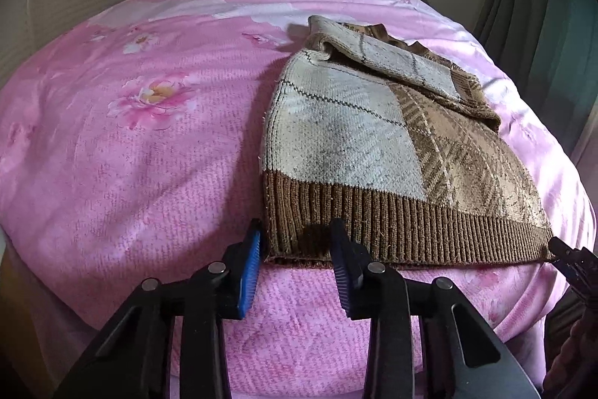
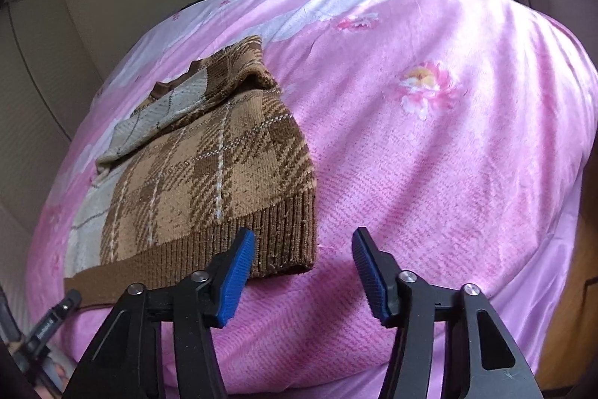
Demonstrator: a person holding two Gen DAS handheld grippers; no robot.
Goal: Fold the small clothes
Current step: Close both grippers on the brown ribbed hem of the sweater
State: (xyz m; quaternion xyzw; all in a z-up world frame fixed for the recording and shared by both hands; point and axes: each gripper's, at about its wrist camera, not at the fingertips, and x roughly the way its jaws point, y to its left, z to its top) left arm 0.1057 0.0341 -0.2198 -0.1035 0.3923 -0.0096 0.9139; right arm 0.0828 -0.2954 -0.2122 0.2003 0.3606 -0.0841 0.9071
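Finding one: the sweater (image 1: 373, 144), a small knitted piece in cream and brown plaid, lies flat on the pink floral bedspread (image 1: 130, 144) of a bed. In the left wrist view it fills the centre and right of the frame; in the right wrist view it sits at centre left. Its sleeves appear already turned in across the upper body, so I judge the fold partly made.

Finding two: my left claw (image 1: 297, 249) straddles the lower left corner of the ribbed hem (image 1: 411, 230). One blue pad stands just outside the sweater's side edge, the other over the ribbing. The pads are apart and I see no cloth pinched between them.

Finding three: my right claw (image 2: 304, 257) stands at the opposite hem corner, lower centre of its frame. Its fingers are well apart, one pad over the ribbing, the other over bare bedspread. Nothing is clamped.

Assessment of handling: the knit looks soft, limp and light, with some bulk. It should drape when lifted and will not hold a crease by stiffness. The ribbed hem is the thickest, firmest band, so the two hem corners are the sound places to take hold. The bedspread underneath is soft and could be caught along with the hem.
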